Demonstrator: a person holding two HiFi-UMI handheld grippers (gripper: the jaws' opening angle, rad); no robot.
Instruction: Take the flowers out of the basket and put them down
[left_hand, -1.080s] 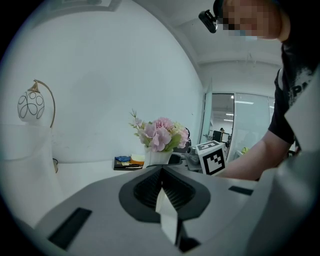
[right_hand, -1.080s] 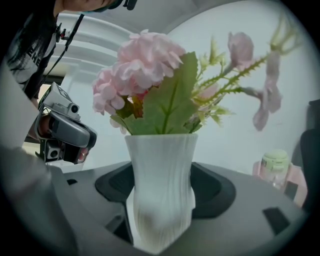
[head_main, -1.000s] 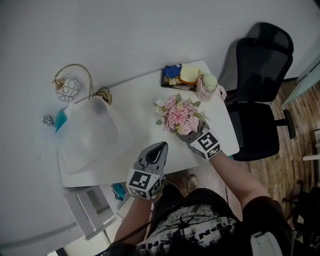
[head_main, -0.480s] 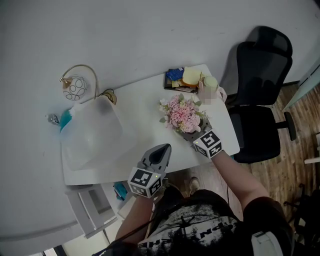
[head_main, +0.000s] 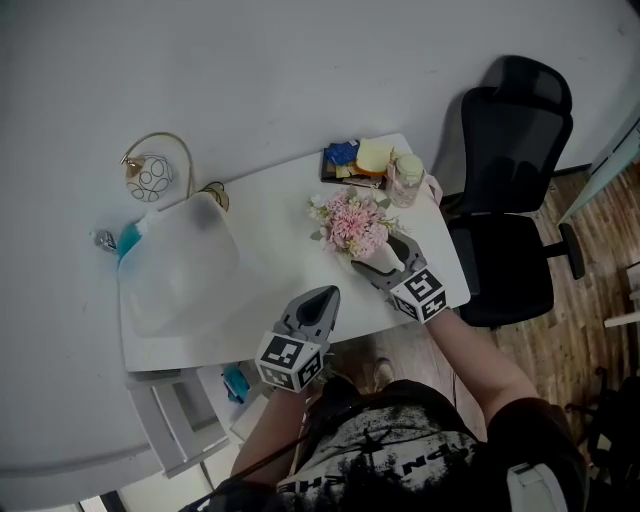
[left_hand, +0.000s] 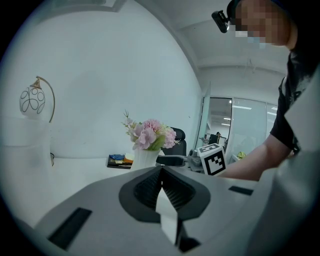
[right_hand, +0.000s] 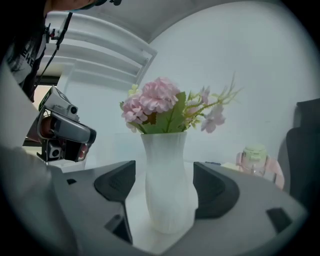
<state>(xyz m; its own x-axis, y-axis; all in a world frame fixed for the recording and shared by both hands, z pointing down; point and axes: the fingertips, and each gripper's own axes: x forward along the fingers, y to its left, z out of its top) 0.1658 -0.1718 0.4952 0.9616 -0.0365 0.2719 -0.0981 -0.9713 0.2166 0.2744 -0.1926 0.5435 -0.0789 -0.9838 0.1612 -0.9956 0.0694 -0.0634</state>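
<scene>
Right gripper (right_hand: 165, 189) has its jaws spread wide around the white vase (right_hand: 167, 175), which stands upright between them on the white table (head_main: 270, 225). A gap shows at one pad; contact at the other cannot be told. In the head view the pink flowers (head_main: 352, 222) sit at 11 o'clock from this gripper's marker cube. Left gripper (left_hand: 161, 186), jaws pressed together on nothing, hovers at 7 o'clock from the flowers, well apart.
</scene>
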